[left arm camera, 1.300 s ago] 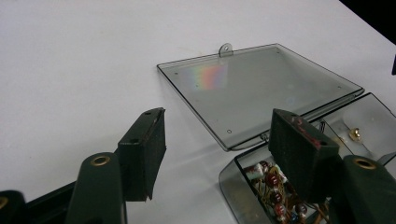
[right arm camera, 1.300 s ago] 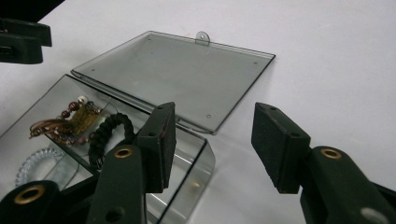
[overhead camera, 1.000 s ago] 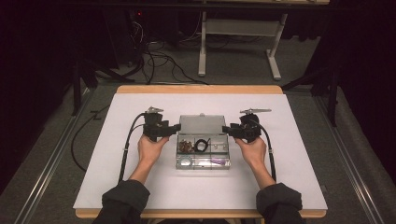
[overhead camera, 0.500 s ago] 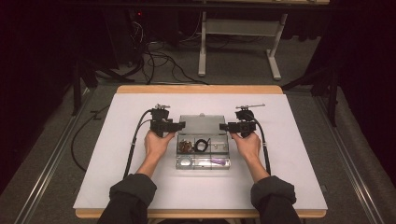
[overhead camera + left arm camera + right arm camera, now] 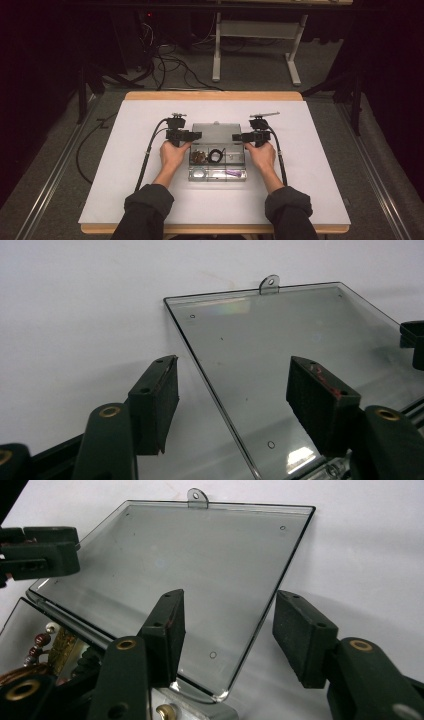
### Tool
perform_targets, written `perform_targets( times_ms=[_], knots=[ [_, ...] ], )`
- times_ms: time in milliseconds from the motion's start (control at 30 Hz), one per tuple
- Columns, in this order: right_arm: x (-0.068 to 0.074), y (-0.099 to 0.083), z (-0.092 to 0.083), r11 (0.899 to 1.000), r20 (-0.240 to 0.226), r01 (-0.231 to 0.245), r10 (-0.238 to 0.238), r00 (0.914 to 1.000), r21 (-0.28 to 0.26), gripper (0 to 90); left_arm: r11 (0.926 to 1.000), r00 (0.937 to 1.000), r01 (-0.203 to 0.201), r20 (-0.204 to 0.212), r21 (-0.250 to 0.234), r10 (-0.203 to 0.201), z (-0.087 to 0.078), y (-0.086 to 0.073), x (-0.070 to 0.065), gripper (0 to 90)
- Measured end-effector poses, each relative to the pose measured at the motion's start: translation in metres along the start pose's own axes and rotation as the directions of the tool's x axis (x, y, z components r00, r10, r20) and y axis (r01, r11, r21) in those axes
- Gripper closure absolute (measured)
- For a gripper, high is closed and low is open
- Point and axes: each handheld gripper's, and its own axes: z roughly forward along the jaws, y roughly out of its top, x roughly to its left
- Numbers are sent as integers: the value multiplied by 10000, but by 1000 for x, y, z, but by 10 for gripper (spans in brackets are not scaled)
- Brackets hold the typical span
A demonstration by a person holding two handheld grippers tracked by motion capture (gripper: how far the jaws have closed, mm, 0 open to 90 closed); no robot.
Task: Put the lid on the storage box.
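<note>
Straddling the open lid (image 5: 216,134) edges, left gripper (image 5: 227,397) and right gripper (image 5: 227,630) jaws stand apart, the right's just widened; next, clamp and swing shut over the box (image 5: 218,172).

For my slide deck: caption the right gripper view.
Right gripper, jaws open, straddles the side edge of the clear lid lying opened flat.

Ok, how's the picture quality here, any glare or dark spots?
High view: white table bright, surroundings nearly black. Left gripper view: pale rainbow sheen across the clear lid, near tongs softly blurred. Right gripper view: even light, lid edges crisp.
</note>
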Motion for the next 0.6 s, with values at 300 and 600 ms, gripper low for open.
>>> perform_targets(
  times_ms=[300, 600],
  knots=[
    [-1, 5, 4, 9990, -43, -249, 251, 9997, 365, 444, 9990, 9991, 389, 134, 226, -392, 5, -4, -3, 364],
    [-5, 5, 8, 9967, -502, -636, 662, 9965, 508, 419, 9978, 9982, 595, 32, 286, -597, 6, -5, -3, 342]
  ],
)
